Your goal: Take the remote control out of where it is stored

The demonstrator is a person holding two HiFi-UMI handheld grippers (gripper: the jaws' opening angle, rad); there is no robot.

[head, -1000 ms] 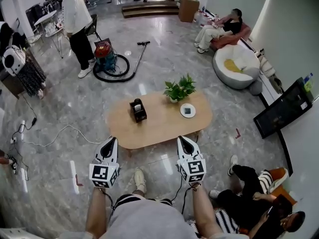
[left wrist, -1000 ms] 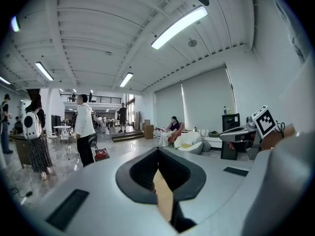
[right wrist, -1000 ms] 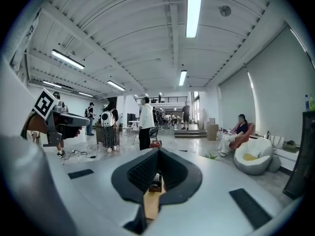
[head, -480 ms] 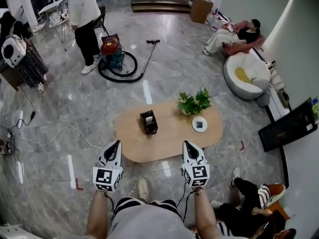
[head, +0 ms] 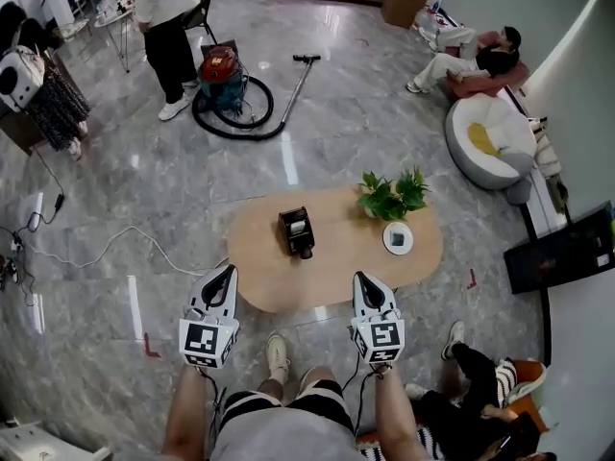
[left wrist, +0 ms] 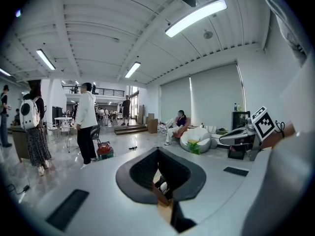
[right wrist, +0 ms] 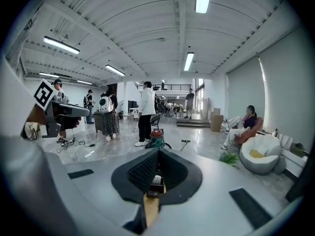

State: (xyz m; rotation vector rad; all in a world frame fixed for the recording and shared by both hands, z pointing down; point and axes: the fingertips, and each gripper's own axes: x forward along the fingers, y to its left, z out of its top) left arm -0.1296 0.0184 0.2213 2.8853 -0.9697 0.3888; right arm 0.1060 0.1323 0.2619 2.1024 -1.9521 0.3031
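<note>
A black holder [head: 297, 231] stands on the oval wooden table [head: 336, 262], and the remote control [head: 300, 225] sticks out of its top. My left gripper [head: 227, 271] and right gripper [head: 361, 278] are side by side just short of the table's near edge, both shut and holding nothing. Past the closed left gripper [left wrist: 158, 150] in the left gripper view, the holder [left wrist: 162, 185] shows low in the gap. In the right gripper view the holder [right wrist: 156, 183] sits just beyond the closed right gripper [right wrist: 158, 150].
A potted plant [head: 392, 195] and a white dish [head: 398, 238] share the table's right end. A red vacuum cleaner [head: 224, 77] with hose and a standing person [head: 168, 12] are beyond. A white beanbag [head: 490, 142], a TV [head: 567, 253] and a seated person [head: 471, 392] line the right.
I have walked toward the table. It now lies much closer to both grippers, which have advanced together and stayed shut.
</note>
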